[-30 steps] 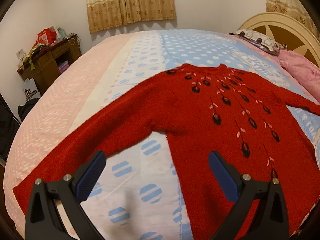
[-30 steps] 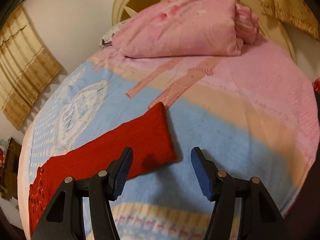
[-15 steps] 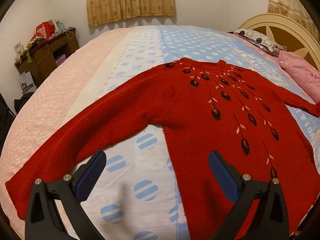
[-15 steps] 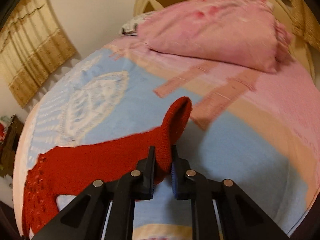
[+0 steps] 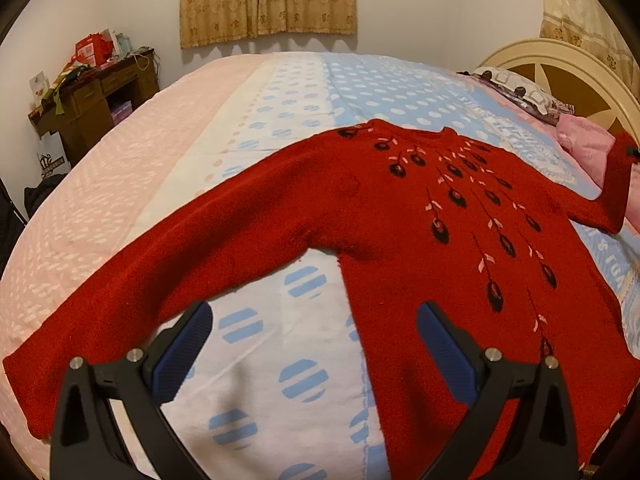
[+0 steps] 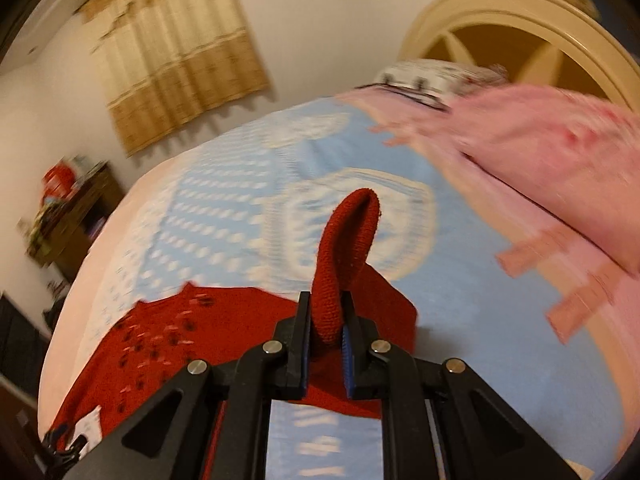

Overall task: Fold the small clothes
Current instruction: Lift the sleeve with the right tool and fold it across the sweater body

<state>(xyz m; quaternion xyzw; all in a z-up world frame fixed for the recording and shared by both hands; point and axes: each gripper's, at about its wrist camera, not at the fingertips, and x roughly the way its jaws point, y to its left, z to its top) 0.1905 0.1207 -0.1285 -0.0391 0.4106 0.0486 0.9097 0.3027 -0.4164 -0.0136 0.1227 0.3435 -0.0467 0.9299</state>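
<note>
Red knitted sweater point(image 5: 400, 216) spread front-up on the patterned bedspread point(image 5: 280, 92), at the opening of the fold. Judged from how it lies, you have hardly begun: the body and one sleeve are flat and unfolded, and only the other sleeve is off the bed.

Your right gripper point(image 6: 325, 332) is clamped on the right-hand sleeve near its cuff point(image 6: 356, 216); the cuff stands up as a narrow loop above the nearly closed jaws. In the left wrist view the same sleeve rises at the far right edge, just in front of the pink folded quilt point(image 5: 588, 148). This view is motion-blurred, so fine detail of the grip cannot be read.

Your left gripper point(image 5: 316, 350) has its jaws wide apart and holds nothing. It hovers above the bare bedspread between the left-hand sleeve point(image 5: 132, 292) and the side seam of the body; whether it touches the bedding cannot be told.

Remaining, as a judgement: lay the held sleeve across the chest, bring the left-hand sleeve in likewise, then fold the body.

The sweater is a fuzzy, thick knit, deep red, with dark oval motifs and small pale flecks fanning down from the round neckline point(image 5: 412, 134). It lies smooth, with slight puckering at the armpit. The hem sits nearest you.
</note>
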